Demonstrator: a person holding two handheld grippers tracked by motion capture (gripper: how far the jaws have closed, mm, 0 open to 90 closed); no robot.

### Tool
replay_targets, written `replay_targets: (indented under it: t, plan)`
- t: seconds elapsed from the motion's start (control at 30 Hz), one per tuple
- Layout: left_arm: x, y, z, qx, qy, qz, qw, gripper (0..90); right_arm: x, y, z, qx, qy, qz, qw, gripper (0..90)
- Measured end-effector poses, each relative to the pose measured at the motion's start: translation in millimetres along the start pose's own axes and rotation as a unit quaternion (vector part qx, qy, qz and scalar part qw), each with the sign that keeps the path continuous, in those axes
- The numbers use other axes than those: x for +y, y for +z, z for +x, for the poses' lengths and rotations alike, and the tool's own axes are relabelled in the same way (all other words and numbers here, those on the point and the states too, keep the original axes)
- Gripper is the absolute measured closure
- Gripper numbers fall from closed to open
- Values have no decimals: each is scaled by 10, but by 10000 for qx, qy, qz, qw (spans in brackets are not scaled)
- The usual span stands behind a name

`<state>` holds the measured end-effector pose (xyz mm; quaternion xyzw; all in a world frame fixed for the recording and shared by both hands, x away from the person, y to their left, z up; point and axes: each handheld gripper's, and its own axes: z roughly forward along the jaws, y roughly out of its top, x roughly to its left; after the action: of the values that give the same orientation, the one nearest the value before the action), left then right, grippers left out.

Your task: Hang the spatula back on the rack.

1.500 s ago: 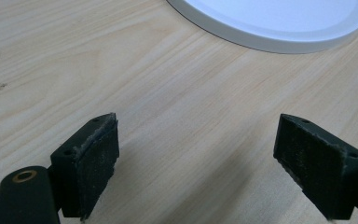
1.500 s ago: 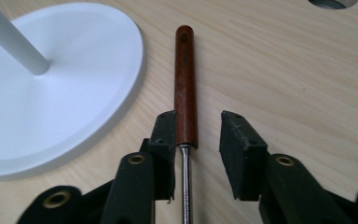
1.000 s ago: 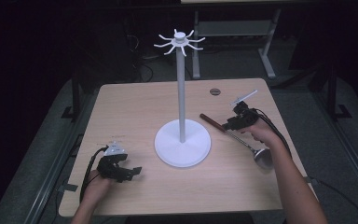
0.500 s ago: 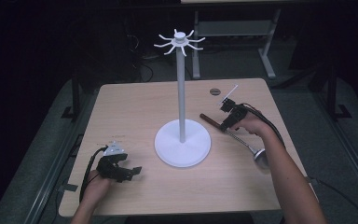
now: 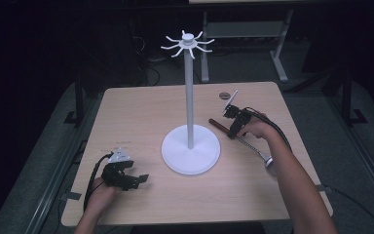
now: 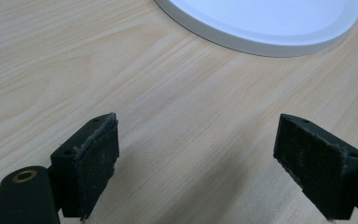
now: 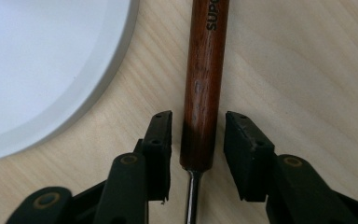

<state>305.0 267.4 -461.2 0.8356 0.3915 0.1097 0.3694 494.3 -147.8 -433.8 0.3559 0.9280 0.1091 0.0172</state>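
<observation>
The right gripper [image 7: 198, 151] straddles the wooden handle [image 7: 204, 84] of a ladle [image 5: 246, 144] lying on the table [image 5: 141, 117] just right of the white stand's base [image 5: 191, 155]; its jaws have just been closing, with small gaps remaining on both sides. The left gripper [image 6: 198, 161] rests near the table's front left, jaws wide apart with nothing between them.

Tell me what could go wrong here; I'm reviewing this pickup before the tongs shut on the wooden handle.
The right tongs straddle the wooden handle near its lower end, pads not yet touching; their jaws have just been closing. Gripped that far from the middle, the utensil might tip or swing when lifted. The white stand base lies close beside the handle, so a lifted utensil could knock the base or pole.
</observation>
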Motion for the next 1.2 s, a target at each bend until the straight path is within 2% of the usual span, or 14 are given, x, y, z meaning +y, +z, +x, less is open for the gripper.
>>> replay_targets:
  t: [0.17, 0.43, 0.67, 0.93, 1.2]
  plan:
    - [1, -1, 1, -1, 35, 20, 10000, 138, 17, 38, 10, -58, -19, 149, 9999, 654]
    - [2, -1, 0, 3, 39, 17, 10000, 138, 24, 59, 25, -77, -55, 203, 9997, 710]
    - [2, 0, 1, -2, 35, 14, 10000, 138, 22, 44, 16, -22, 86, 205, 9997, 728]
    - [3, 1, 0, 4, 63, 24, 10000, 138, -14, -53, 8, -40, 95, -88, 9999, 730]
    - [4, 9, -7, -2, 49, 35, 10000, 139, -97, -259, 20, -81, 149, -496, 9986, 730]
